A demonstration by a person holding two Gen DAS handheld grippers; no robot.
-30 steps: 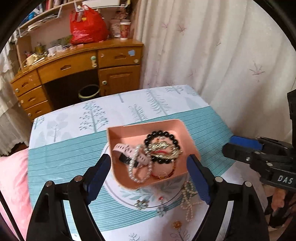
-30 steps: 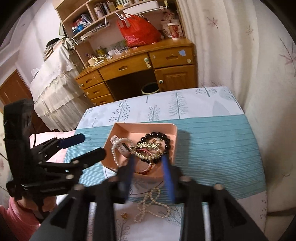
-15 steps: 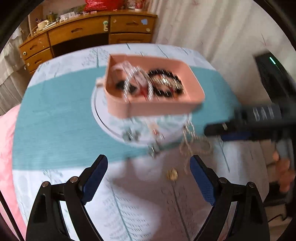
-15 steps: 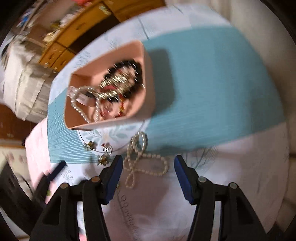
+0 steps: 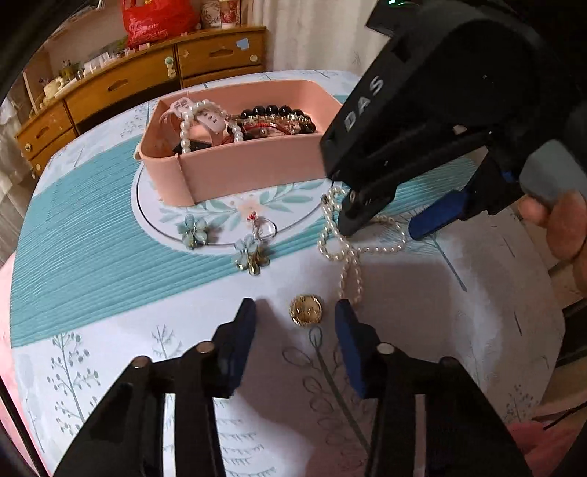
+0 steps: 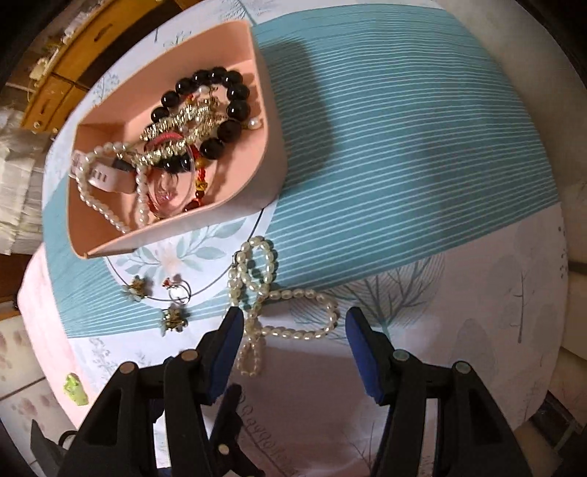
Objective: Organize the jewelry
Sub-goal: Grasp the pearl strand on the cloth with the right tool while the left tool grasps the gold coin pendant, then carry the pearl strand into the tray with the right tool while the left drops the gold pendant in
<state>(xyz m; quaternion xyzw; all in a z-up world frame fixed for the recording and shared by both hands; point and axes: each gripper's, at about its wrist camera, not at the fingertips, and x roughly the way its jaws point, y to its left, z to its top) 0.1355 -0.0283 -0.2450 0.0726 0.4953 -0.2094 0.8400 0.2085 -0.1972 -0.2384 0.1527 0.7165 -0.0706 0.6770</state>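
Note:
A pink tray on the patterned tablecloth holds a black bead bracelet, pearl strands, a gold chain and a pink watch. In front of it lie two flower earrings, a clear ring, a pearl necklace and a gold round piece. My left gripper is low over the cloth, its jaws closing on either side of the gold piece, pads apart from it. My right gripper points down, open, straddling the pearl necklace.
A person's hand holds the right gripper at the right edge. A wooden desk with drawers and a red bag stand behind the round table. White curtain at the back right. Pink bedding lies past the table's left edge.
Both grippers have come down close to the tablecloth. The left jaws have narrowed around the gold piece. The right gripper has tipped downward over the pearl necklace.

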